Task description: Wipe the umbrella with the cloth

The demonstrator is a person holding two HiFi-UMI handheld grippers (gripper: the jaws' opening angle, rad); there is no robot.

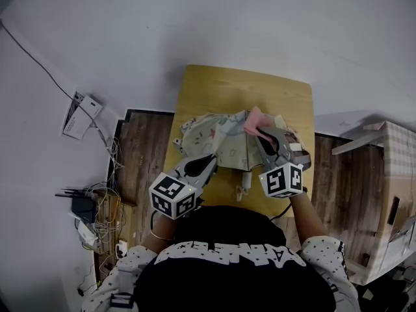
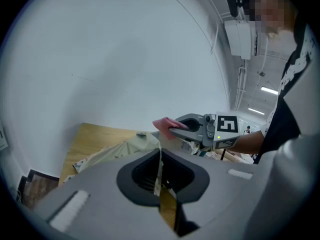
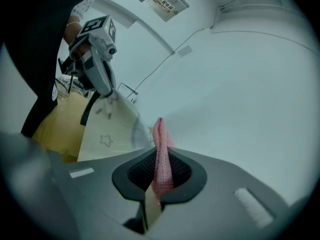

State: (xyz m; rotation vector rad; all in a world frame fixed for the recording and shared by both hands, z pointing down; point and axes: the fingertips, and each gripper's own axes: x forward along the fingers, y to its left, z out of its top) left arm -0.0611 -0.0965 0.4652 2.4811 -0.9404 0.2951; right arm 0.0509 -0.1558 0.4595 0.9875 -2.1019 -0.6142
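A collapsed cream fabric umbrella (image 1: 224, 138), printed with small stars and figures, lies crumpled near the middle of a light wooden tabletop (image 1: 240, 86), its canopy spread loosely toward the near edge. A soft pink cloth (image 3: 161, 151) stands upright in the right gripper (image 1: 261, 134), whose fingers are clamped together on it, the free end poking out past the tips and hanging just above the far right part of the canopy; whether it touches the fabric cannot be told. The left gripper (image 2: 159, 170) comes in low from the near left side, its fingers pressed shut on a thin fold of the umbrella's cream fabric at the canopy's near edge, the cloth panel lifting away from the tips. The two grippers sit close together over the umbrella, each carrying its marker cube toward the person, who leans over the near side in a dark printed top. Beyond the tabletop, a dark wood-plank floor (image 1: 140, 148) meets a white wall (image 1: 195, 25); a tangle of cables (image 1: 97, 203) lies at the left, and a cardboard box (image 1: 390, 187) stands at the right.
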